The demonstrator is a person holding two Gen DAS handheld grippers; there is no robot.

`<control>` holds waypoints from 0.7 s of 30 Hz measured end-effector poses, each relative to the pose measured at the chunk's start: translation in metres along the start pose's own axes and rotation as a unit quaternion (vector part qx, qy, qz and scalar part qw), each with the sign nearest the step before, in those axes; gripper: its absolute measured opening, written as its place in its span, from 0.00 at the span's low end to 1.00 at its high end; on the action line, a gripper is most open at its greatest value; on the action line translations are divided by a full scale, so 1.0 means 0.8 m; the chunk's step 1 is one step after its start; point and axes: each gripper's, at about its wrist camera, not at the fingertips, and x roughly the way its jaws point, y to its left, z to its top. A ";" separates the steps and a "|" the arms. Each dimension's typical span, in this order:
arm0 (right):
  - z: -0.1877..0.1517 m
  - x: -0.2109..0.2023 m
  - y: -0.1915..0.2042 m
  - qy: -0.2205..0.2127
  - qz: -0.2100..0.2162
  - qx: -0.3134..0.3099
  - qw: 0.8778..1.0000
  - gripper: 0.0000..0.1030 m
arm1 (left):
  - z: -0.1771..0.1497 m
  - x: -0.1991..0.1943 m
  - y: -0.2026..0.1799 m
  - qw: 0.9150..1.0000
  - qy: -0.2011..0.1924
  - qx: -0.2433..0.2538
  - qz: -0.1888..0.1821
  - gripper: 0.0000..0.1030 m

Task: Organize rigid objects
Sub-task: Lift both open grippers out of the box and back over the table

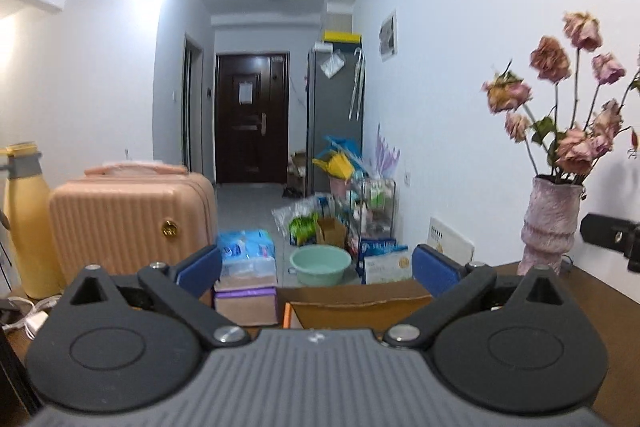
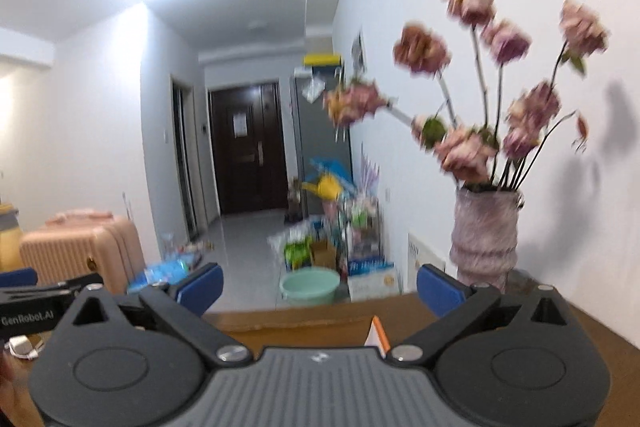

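**Both claws wide and empty, looking down the hallway**

Claws first: I am holding the left gripper and the right gripper with jaws spread fully apart, nothing between the blue pads on either one. Both are pointing almost level, out over the far edge of the wooden table toward the dark door at twelve o'clock.

I am judging this as a between-steps moment — nothing in hand, no rigid object lined up. The task's things are mostly below the view: I am seeing only an open cardboard box at six o'clock under the left claw, and an orange-and-white card edge poking up under the right. Which item comes next I cannot tell.

The next move is calling for tipping both claws down to bring the tabletop back into sight before choosing anything.

Standing in the way — the pink vase of dried roses at three o'clock, top-heavy by the look of it, near the right claw. At nine o'clock I am seeing a peach suitcase and a yellow bottle.
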 end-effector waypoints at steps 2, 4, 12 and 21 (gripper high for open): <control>-0.001 -0.018 0.006 -0.009 0.000 0.000 1.000 1.00 | 0.000 -0.016 0.000 1.000 -0.013 0.005 0.001 1.00; -0.002 -0.031 0.008 -0.013 0.001 0.002 1.000 1.00 | -0.001 -0.030 0.007 1.000 -0.025 0.001 0.000 1.00; -0.003 -0.082 0.012 -0.020 -0.008 0.017 1.000 1.00 | -0.001 -0.087 0.014 0.999 -0.049 -0.004 -0.017 1.00; -0.045 -0.187 0.016 -0.001 -0.014 0.005 1.000 1.00 | -0.043 -0.182 0.028 0.999 -0.019 0.011 -0.038 1.00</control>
